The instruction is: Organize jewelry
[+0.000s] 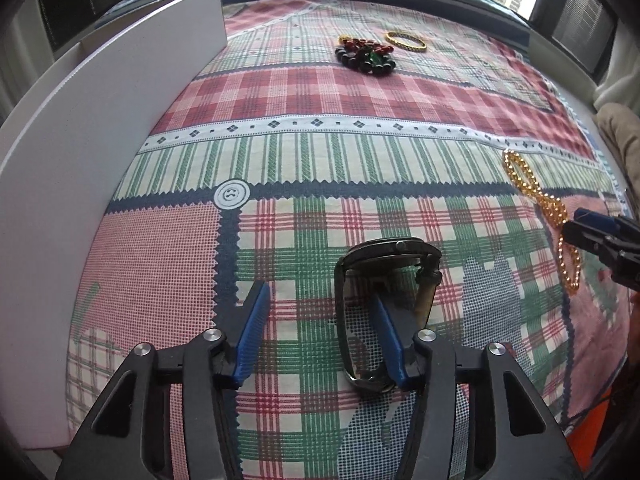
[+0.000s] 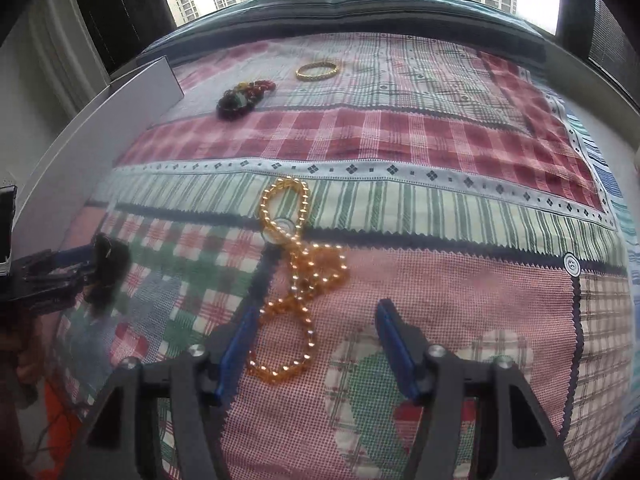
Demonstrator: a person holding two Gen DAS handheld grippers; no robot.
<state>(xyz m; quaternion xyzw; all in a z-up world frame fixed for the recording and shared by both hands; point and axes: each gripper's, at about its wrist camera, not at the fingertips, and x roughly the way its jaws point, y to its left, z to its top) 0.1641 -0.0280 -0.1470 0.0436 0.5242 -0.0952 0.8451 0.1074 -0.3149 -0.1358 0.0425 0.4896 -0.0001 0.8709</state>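
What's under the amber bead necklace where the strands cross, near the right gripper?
Beneath the amber bead necklace lies the patchwork cloth. A white printed button shows under the crossing, partly covered by beads. Whatever lies below the cloth is hidden.

Plaid bedspread w/ watch, amber bead strand, gold bangle, dark bead bracelets, white board.

Wide bare stretch of patchwork cloth across bed middle, open to right edge. White board walls off left edge. Dark bead bracelets and gold bangle crowd far edge. Amber bead strand sprawls near front edge.
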